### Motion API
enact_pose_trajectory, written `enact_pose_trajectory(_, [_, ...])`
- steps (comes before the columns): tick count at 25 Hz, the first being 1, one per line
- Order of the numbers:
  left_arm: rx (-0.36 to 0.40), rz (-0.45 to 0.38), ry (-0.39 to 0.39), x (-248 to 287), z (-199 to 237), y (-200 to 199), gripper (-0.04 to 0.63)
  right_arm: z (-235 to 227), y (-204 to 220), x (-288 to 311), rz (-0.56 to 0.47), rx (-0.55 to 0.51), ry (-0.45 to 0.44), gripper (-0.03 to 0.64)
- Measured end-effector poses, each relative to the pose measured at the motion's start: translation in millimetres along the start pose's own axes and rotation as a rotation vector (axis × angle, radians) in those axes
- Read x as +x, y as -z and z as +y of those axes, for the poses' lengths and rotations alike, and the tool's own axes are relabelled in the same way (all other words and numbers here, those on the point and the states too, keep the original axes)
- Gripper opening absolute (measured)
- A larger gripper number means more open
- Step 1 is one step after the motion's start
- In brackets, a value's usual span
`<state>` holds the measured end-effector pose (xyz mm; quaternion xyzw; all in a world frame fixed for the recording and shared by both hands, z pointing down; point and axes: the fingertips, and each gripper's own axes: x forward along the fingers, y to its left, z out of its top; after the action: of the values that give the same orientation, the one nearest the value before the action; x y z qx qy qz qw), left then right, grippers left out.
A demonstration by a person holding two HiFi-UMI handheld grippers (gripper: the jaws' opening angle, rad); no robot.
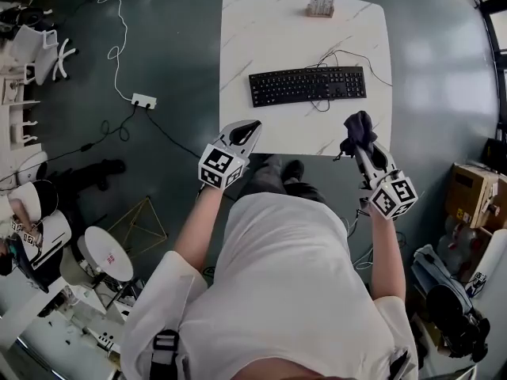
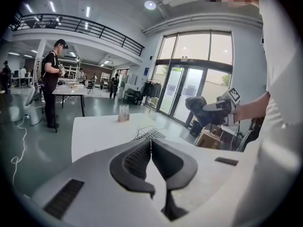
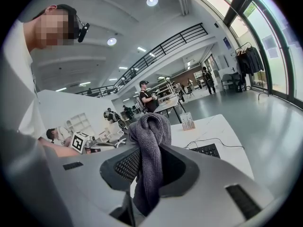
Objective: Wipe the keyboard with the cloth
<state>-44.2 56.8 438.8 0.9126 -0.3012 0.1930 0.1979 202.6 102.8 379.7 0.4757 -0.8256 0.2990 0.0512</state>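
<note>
A black keyboard (image 1: 307, 85) lies on the white marble-patterned table (image 1: 261, 30), its cable looping off the right end. My right gripper (image 1: 354, 139) hovers at the table's near right edge, shut on a dark grey cloth (image 1: 360, 127) that bunches above the jaws; the cloth (image 3: 150, 148) hangs between its pads in the right gripper view, with the keyboard (image 3: 207, 150) beyond. My left gripper (image 1: 251, 125) sits at the near edge, left of the keyboard, shut with nothing in it. The left gripper view shows its jaws (image 2: 151, 143) pressed together and the keyboard (image 2: 150, 135) ahead.
A small card stand (image 1: 321, 5) rests at the table's far edge. A white power strip (image 1: 143, 100) and cables lie on the floor to the left. Cardboard boxes (image 1: 469, 192) and clutter stand on the right. Several people stand far off in the hall.
</note>
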Motion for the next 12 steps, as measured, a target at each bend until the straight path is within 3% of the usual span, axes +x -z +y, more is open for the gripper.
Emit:
enact_pose_trajectory(8, [0.053, 0.118, 0.050, 37.1, 46.2, 34.6, 0.014, -4.8, 9.6, 28.5, 0.070, 0.028, 0.052, 0.104])
enact_pose_trajectory(12, [0.045, 0.190, 0.089, 67.6, 78.6, 61.9, 0.069, -11.7, 9.5, 59.2, 0.099, 0.047, 0.076, 0.104])
